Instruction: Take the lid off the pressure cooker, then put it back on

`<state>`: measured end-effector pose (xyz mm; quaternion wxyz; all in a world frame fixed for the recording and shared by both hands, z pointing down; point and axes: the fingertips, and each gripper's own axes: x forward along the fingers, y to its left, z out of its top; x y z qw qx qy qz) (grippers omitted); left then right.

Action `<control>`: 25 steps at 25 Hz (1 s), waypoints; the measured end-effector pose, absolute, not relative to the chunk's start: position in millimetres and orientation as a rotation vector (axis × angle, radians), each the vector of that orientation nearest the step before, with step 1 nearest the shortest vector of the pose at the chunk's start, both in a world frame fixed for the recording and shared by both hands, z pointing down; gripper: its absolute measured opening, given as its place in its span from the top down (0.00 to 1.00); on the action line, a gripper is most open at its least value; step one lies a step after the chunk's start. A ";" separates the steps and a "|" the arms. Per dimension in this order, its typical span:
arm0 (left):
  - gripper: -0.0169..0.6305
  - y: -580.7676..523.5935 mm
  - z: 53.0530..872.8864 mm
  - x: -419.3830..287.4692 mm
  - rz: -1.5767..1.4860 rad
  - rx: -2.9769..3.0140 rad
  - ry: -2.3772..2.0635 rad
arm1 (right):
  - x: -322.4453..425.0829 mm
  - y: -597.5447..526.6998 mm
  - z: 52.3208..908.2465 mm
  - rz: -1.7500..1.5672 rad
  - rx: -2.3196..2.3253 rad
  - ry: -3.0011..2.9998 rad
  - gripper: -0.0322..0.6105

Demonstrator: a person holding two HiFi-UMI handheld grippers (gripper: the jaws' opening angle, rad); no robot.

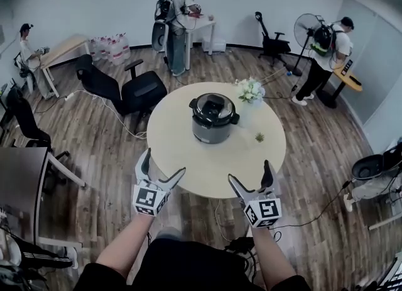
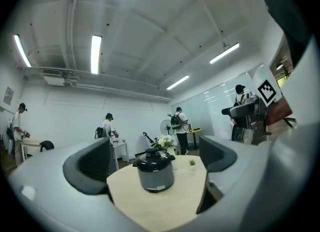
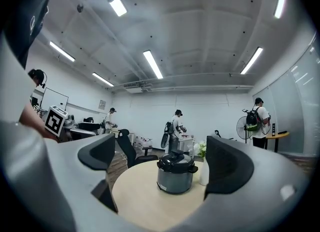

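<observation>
The pressure cooker (image 1: 213, 119) stands on the surface (image 1: 188, 164), near its middle. The flowers (image 1: 251, 90) stand behind it, to the right.

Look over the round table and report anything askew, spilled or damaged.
Nothing stands out. The pressure cooker stands upright on the round table, its lid level on top. The flower vase and small plant are upright, no spill visible.

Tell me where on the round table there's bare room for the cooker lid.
The table is bare left of the pressure cooker, out to the rim, and across the near strip in front of it. The right side is crowded: the flower vase stands beside the cooker and a small plant sits nearer.
</observation>
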<state>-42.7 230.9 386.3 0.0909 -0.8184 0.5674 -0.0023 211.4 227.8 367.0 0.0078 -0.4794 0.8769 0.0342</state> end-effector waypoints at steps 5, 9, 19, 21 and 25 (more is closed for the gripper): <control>0.12 199.8 404.9 -29.0 -0.024 -2.495 1.683 | 216.1 199.1 367.5 0.110 -1.497 2.730 0.06; 0.09 155.6 411.2 -30.5 -0.009 -2.518 1.657 | 208.5 156.1 359.1 0.112 -1.497 2.729 0.06; 0.07 4.8 457.6 -30.8 -0.062 -2.695 1.389 | 155.5 1.4 339.4 0.186 -1.586 2.744 0.06; 0.07 -22.4 471.2 -34.8 -0.064 -2.732 1.344 | 143.3 -31.1 338.6 0.186 -1.604 2.757 0.06; 0.07 -69.6 497.6 -47.2 -0.005 -2.796 1.310 | 117.1 -84.8 332.9 0.219 -1.616 2.772 0.06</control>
